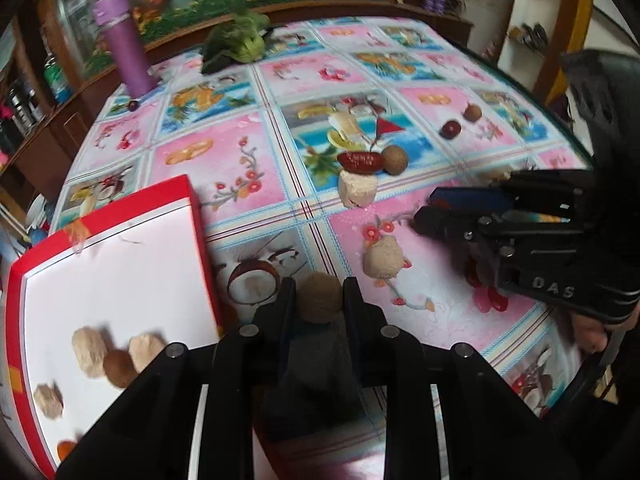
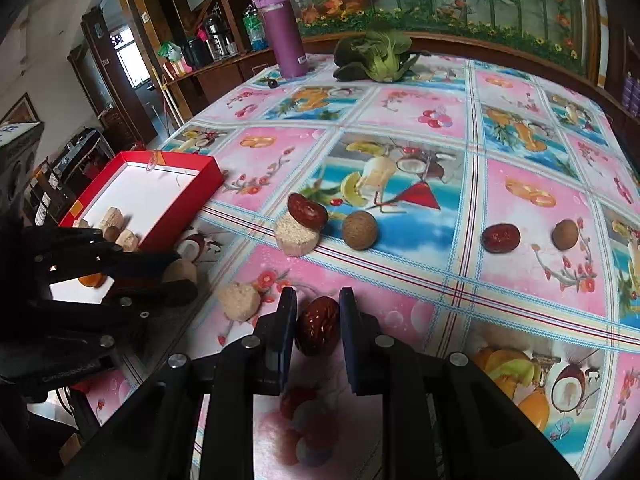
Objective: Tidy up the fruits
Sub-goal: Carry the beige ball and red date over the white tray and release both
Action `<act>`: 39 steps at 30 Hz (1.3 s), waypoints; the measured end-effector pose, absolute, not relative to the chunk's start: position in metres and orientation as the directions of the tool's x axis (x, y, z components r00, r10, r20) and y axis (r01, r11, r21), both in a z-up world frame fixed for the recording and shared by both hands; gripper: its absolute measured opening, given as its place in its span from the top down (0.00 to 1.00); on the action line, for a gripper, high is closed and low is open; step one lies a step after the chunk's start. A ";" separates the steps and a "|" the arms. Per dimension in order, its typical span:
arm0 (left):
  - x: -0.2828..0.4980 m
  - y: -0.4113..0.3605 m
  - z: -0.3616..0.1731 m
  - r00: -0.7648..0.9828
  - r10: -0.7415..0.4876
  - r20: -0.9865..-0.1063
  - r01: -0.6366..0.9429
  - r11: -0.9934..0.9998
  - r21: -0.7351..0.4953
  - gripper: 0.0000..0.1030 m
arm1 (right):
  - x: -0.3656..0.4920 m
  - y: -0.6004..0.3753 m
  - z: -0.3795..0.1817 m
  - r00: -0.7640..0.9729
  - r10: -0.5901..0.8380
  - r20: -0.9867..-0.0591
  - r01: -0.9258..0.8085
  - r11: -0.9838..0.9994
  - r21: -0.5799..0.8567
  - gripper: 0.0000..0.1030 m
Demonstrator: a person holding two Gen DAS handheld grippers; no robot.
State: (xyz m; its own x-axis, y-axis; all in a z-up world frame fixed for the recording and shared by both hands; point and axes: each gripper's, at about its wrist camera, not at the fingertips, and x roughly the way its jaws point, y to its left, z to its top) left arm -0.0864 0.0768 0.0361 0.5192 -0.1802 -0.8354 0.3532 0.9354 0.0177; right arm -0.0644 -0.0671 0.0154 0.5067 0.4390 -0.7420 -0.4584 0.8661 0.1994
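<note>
Left gripper [image 1: 319, 295] clamps my tan round fruit [image 1: 319, 298], red box [image 1: 198, 216] just left; right gripper [image 2: 318, 312] clamps red date [image 2: 318, 326].

A left gripper [image 1: 319, 300] clamps a round tan fruit [image 1: 319, 298] just above a fruit-print tablecloth [image 1: 224, 160]. Beside it, left, a red box [image 1: 192, 196] holds three pale chunks [image 1: 89, 346] and a brown ball [image 1: 119, 368]. Ahead lie a red date [image 1: 360, 161] touching a second tan fruit [image 1: 395, 160], with more pale chunks [image 1: 357, 190] near. The right gripper [image 1: 428, 212] reaches in from the right; its jaw state is unclear. A purple bottle [image 1: 124, 46] and what looks like leafy greens [image 1: 240, 42] stand at the far edge.
</note>
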 end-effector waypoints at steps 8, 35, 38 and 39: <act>-0.126 0.121 0.086 0.683 -0.143 -0.717 0.200 0.980 -0.005 0.75 | -0.083 -0.022 0.054 0.541 0.516 -0.663 -0.553 0.813 0.182 0.81; -0.129 0.250 0.049 0.647 0.076 -0.759 -0.132 0.991 -0.013 0.75 | -0.058 0.124 0.029 0.375 0.573 -0.728 -0.612 0.744 0.270 0.81; -0.127 0.249 0.046 0.639 0.093 -0.764 -0.137 0.991 0.006 0.75 | -0.057 0.126 0.027 0.369 0.574 -0.731 -0.611 0.743 0.274 0.80; -0.127 0.248 0.045 0.636 0.105 -0.765 -0.142 0.990 0.018 0.75 | -0.059 0.126 0.027 0.366 0.572 -0.734 -0.611 0.742 0.274 0.80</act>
